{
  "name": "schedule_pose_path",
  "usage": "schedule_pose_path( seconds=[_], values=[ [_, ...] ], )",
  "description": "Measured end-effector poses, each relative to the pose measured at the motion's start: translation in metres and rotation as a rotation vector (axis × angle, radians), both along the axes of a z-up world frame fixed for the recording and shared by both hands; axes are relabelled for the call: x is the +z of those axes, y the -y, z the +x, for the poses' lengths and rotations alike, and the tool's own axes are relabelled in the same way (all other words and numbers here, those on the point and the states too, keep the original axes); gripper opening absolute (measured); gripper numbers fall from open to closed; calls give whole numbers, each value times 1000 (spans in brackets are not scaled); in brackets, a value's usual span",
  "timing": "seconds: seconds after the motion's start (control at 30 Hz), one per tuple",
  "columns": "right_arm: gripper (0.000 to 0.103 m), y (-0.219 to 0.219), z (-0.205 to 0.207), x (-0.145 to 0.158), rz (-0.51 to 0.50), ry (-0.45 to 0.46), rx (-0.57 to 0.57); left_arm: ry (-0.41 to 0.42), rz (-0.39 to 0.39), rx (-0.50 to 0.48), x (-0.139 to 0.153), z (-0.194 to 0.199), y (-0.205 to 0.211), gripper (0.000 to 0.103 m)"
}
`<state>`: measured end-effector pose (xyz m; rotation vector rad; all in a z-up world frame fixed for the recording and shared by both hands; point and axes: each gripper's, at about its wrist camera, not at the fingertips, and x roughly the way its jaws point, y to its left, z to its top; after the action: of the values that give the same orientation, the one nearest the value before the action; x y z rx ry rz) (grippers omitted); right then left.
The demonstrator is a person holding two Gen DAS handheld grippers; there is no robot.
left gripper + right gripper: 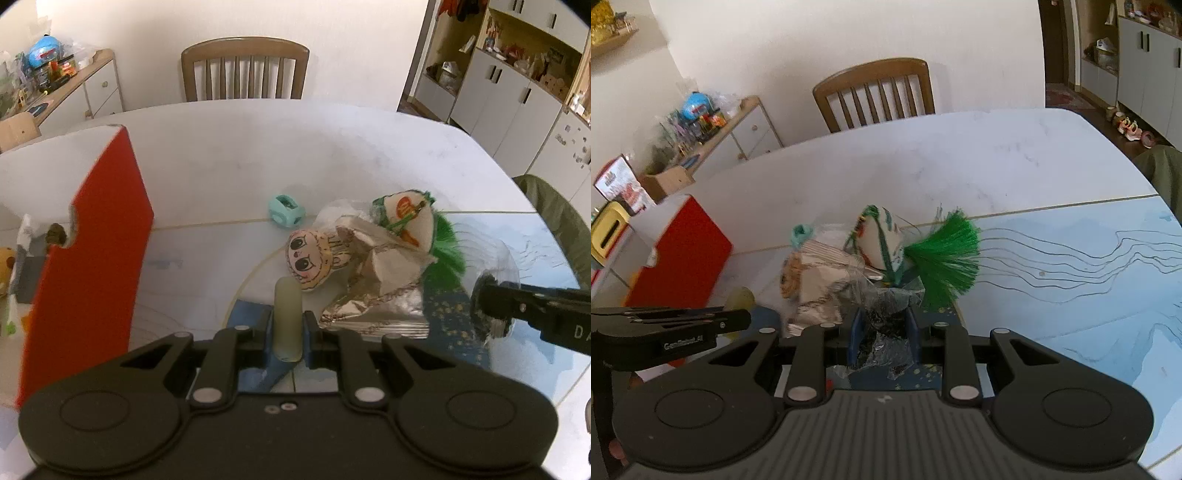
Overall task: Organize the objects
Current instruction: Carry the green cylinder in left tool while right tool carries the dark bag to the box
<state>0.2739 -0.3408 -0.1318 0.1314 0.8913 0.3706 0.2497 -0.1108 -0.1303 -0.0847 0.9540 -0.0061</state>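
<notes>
Red box (92, 236), green tassel (947, 258)

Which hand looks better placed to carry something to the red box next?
Probably the left. The left gripper already holds a pale tube and sits beside the red box. The right gripper pinches crinkly plastic wrap, farther away.

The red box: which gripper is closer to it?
Left. The left gripper, shut on a pale tube, sits just beside the red box; the right gripper, pinching clear wrapping, is farther off.
</notes>
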Motion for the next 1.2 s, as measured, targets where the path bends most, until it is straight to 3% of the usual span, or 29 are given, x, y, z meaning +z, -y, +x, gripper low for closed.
schedule_pose_path(
  seconds=[0.5,1.2],
  values=[
    [25,-33,-43,57,52,55,50,57,-36,-17,54,-32,-30,14],
    [25,-159,-72,96,109,96,133,101,-88,7,89,-55,-132,14]
  ],
)
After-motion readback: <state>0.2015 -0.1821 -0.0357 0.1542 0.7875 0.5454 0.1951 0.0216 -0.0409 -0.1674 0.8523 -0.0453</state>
